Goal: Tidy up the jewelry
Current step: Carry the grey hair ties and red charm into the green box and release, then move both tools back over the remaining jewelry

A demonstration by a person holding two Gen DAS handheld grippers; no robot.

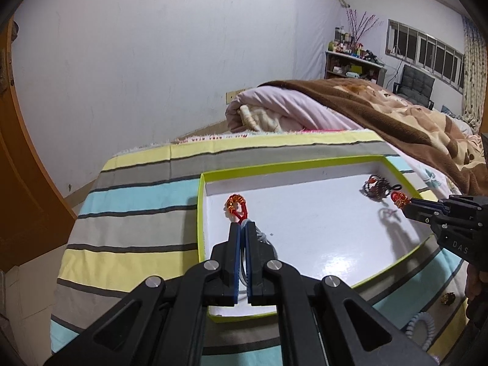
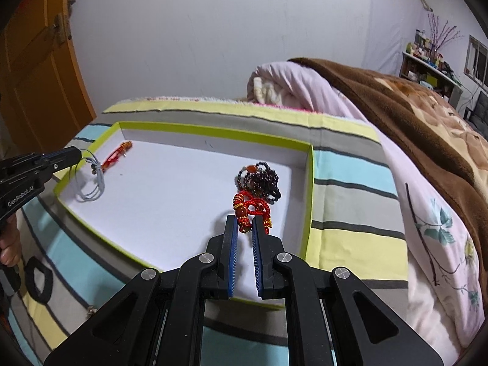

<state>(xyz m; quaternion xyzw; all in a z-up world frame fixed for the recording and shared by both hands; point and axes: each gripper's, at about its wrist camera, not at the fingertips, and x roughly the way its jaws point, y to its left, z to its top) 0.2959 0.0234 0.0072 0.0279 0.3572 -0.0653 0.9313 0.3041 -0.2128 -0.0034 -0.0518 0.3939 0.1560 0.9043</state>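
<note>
A shallow white tray with a lime-green rim (image 1: 201,210) (image 2: 308,195) lies on the striped cloth. My left gripper (image 1: 243,225) (image 2: 80,153) is shut on a grey cord bracelet (image 2: 91,183) at the tray's left side; a red-and-orange bracelet (image 1: 236,206) (image 2: 117,155) lies just beyond its tips. My right gripper (image 2: 243,224) (image 1: 407,206) is shut on a red knotted bracelet with gold beads (image 2: 251,207) (image 1: 398,198), just above the tray floor. A dark beaded bracelet (image 2: 262,180) (image 1: 376,187) lies behind it, touching.
The tray sits on a striped yellow, grey and blue cloth (image 1: 137,201) over a bed. A pink quilt (image 2: 305,82) and brown blanket (image 2: 396,100) lie behind and right. A pale blue coil bracelet (image 1: 422,328) and a small gold piece (image 1: 447,299) lie outside the tray.
</note>
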